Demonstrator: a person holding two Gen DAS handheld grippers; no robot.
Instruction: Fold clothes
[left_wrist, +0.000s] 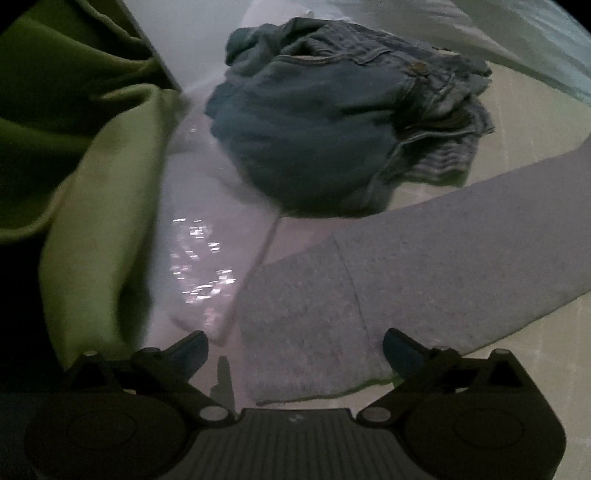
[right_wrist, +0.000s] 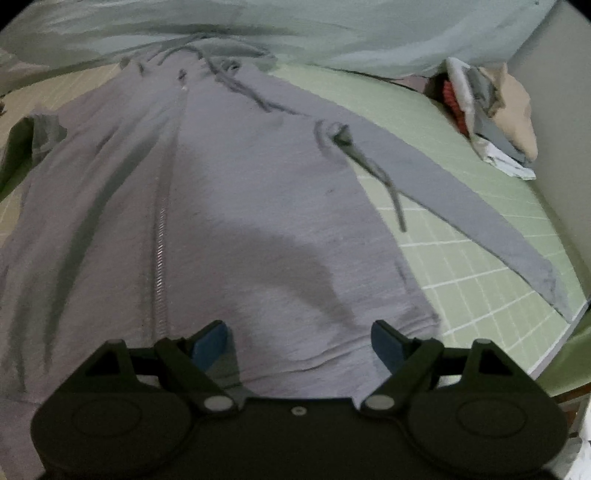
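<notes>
Lying flat on the green gridded mat (right_wrist: 480, 258), the grey zip hoodie (right_wrist: 240, 192) spreads beneath the right gripper (right_wrist: 299, 343) — fingers apart; the left gripper (left_wrist: 295, 350) — also spread — hovers over its sleeve cuff (left_wrist: 306, 332), crumpled jeans (left_wrist: 332, 122) beyond

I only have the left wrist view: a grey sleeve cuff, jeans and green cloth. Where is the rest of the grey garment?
Observer: The right wrist view shows the grey zip hoodie spread flat, front up, on the green gridded sheet.
Operator: Is the right hand-held gripper holding it?
Observer: No. The right hand-held gripper is open above the hem.
Operator: And the other sleeve?
Observer: It lies straight, out to the right.
</notes>
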